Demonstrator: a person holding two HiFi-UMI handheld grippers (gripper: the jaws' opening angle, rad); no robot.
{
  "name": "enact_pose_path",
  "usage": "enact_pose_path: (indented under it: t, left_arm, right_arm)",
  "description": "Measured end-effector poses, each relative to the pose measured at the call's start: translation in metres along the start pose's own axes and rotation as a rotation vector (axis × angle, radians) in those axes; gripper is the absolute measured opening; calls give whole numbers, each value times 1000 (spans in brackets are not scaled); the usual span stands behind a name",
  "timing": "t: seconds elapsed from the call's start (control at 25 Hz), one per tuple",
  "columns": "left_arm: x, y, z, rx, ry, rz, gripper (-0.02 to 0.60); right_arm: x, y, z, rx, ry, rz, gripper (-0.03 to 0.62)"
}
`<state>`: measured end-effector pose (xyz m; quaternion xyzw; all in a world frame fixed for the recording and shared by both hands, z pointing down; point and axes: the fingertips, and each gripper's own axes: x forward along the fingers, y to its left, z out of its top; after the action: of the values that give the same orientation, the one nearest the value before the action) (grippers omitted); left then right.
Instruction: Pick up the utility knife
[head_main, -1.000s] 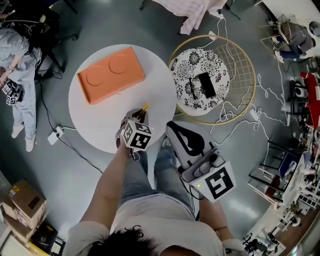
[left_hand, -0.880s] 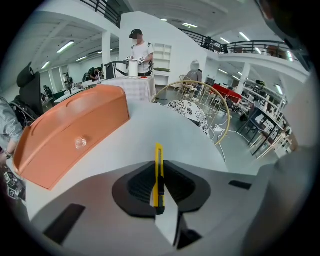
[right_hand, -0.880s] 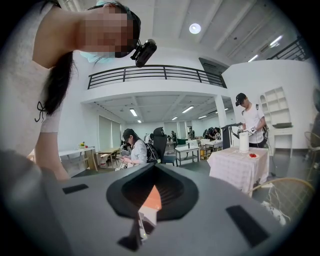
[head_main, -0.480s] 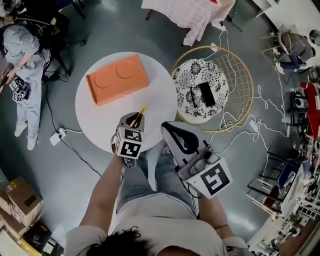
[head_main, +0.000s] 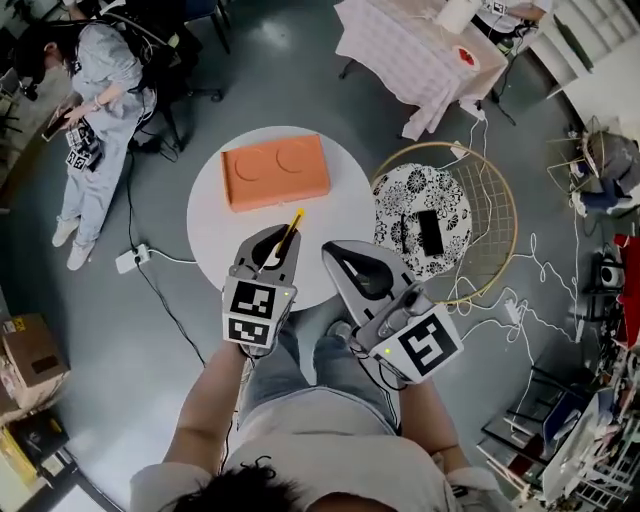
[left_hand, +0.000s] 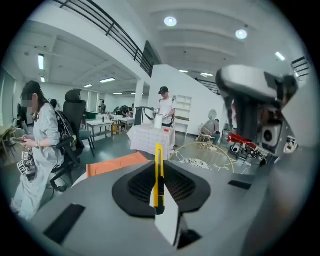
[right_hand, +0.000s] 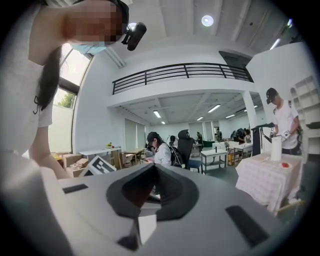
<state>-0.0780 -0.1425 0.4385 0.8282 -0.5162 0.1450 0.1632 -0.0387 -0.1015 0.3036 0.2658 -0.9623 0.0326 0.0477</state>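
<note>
The yellow utility knife is clamped between the jaws of my left gripper, lifted above the near edge of the round white table. In the left gripper view the knife stands upright between the shut jaws, its tip pointing away from the left gripper. My right gripper hangs to the right of the left one, over the table's near right edge, jaws together with nothing between them. The right gripper looks out at the room in its own view.
An orange rectangular box lies on the far side of the table. A round wire basket with a patterned cushion and a black device stands to the right. A seated person is at far left; cables trail on the floor.
My left gripper has risen and tilted up with the knife in it, away from the tabletop. The head view has shifted, so the table sits farther up in view. The right gripper moved slightly.
</note>
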Motion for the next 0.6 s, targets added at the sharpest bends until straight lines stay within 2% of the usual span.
enact_pose_path:
  t: [0.32,0.6]
  left_arm:
    - [-78,-8,61,-34,-229,93,55]
    - [-137,-31,95,-15,-376,150,55]
  right_arm:
    - [2,28,18,-46,-33,147,8]
    - [-8,53,27,-73,-58,263,8]
